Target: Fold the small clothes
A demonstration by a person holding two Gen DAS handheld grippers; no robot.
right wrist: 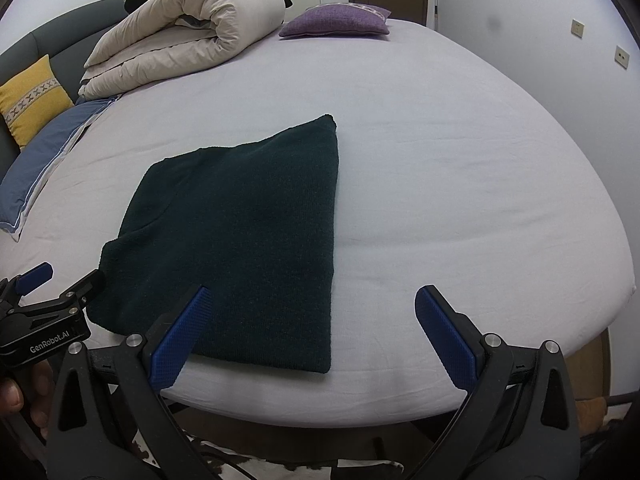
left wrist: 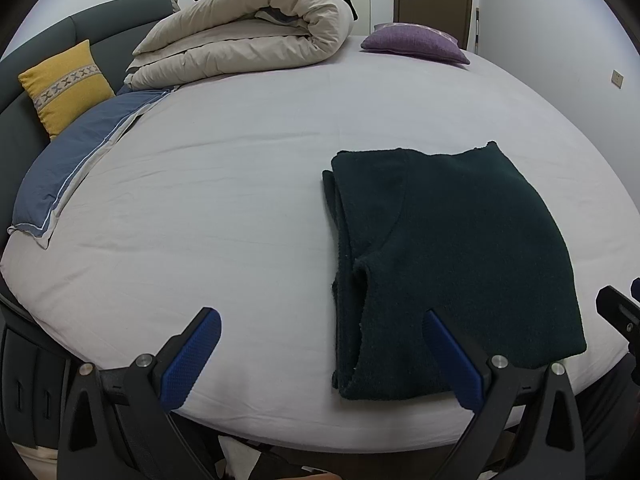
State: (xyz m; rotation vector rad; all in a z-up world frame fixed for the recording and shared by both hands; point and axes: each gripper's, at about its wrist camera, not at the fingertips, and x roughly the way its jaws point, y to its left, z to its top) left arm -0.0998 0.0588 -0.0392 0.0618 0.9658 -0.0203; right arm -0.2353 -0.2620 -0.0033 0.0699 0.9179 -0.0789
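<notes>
Across the near half of the wide bed with its pale lilac fitted sheet [right wrist: 440, 160] lies the dark green knitted garment [right wrist: 248, 240], folded into a flat, roughly rectangular stack with its near edge close to the mattress edge. At the far side sit a rolled beige duvet [left wrist: 248, 36], a blue pillow [left wrist: 76, 160], a mustard-yellow cushion with a patterned band [left wrist: 66, 84] and a purple cushion [left wrist: 416, 44].

Over the near edge of the bed, the left gripper [left wrist: 324, 360] hovers low, its blue-padded fingers [left wrist: 192, 356] spread wide and holding nothing; one finger is over bare sheet, the other over the garment's near left part. Just beside it, the right gripper [right wrist: 312, 332] is posed likewise, jaws wide apart and empty, straddling the garment's near right corner.

The garment's left side shows several stacked layers, and a curved seam crosses its top surface. The knit looks fuzzy and smooth, without loose sleeves.
</notes>
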